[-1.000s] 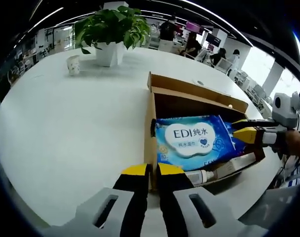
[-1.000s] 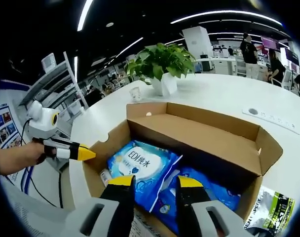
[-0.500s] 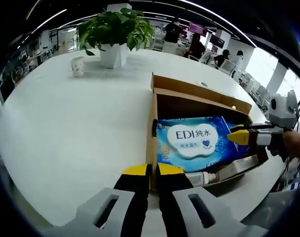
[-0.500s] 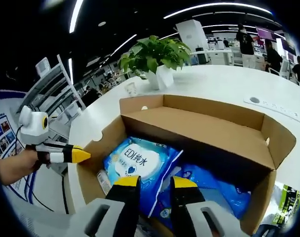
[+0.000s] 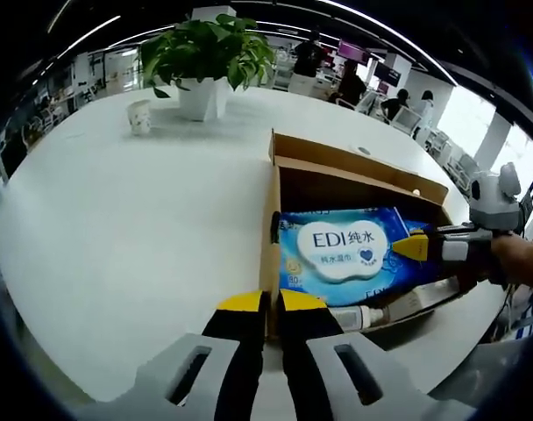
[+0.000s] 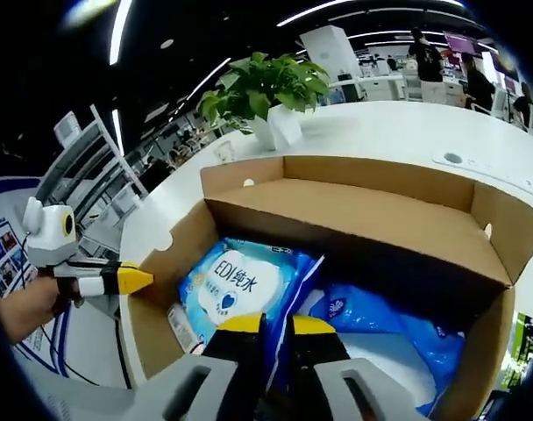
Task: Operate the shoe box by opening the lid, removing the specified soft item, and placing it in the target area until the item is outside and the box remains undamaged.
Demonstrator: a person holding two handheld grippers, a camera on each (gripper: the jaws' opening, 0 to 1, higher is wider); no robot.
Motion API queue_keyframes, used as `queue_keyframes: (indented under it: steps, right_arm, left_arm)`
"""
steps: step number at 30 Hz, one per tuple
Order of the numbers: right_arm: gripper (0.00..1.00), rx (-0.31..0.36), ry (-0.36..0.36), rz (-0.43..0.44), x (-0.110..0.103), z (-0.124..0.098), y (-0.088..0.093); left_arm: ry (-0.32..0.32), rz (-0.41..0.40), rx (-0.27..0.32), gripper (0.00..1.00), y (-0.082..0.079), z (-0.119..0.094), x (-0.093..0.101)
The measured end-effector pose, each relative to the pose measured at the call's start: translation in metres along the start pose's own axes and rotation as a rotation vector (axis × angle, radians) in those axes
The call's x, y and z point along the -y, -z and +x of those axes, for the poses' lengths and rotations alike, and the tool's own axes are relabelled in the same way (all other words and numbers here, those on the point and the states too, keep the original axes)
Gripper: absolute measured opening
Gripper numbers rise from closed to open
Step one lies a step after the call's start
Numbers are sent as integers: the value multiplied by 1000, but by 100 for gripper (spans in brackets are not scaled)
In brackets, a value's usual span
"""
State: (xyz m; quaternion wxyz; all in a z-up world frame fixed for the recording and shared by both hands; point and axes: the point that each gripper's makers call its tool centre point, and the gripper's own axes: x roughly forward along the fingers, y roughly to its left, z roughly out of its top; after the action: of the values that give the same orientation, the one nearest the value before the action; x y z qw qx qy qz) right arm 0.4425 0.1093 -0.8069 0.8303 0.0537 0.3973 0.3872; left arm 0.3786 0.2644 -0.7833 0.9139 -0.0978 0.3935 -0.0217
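Two right fingers (image 6: 242,323) pinch the wipes pack's (image 6: 236,288) near edge.

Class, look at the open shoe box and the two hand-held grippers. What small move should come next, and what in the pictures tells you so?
Probably lift. The right hand-held gripper looks closed on the edge of the blue wipes pack, which lies inside the open shoe box. The left hand-held gripper sits shut at the box's side wall, seemingly steadying it. So raise the pack gently, clear of the walls.

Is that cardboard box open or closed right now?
Open. The cardboard box has its lid folded back, and the blue wipes pack lies exposed inside.
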Motion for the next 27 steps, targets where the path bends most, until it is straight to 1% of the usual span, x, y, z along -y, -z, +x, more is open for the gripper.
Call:
queue_keyframes:
  steps: [2,9,15,22,27]
  right_arm:
    - [0,4,-1,4,-1,-1,-1]
    - [0,15,7,13,-7,-3,-2]
    - [0,36,2,40,-11,-7,-9]
    - [0,57,-15,91,-16,-12,-15]
    - [0,68,-32,112,-20,-15,-19]
  left_arm:
    - [-2,5,0,3,0,1,-1]
    - [-6,9,-2,3,1,0,0]
    - [-9,12,-3,2,2,-2,2]
    - [-11,15,-3,2,2,-4,2]
    - [-11,15,-3,2,2,-5,3]
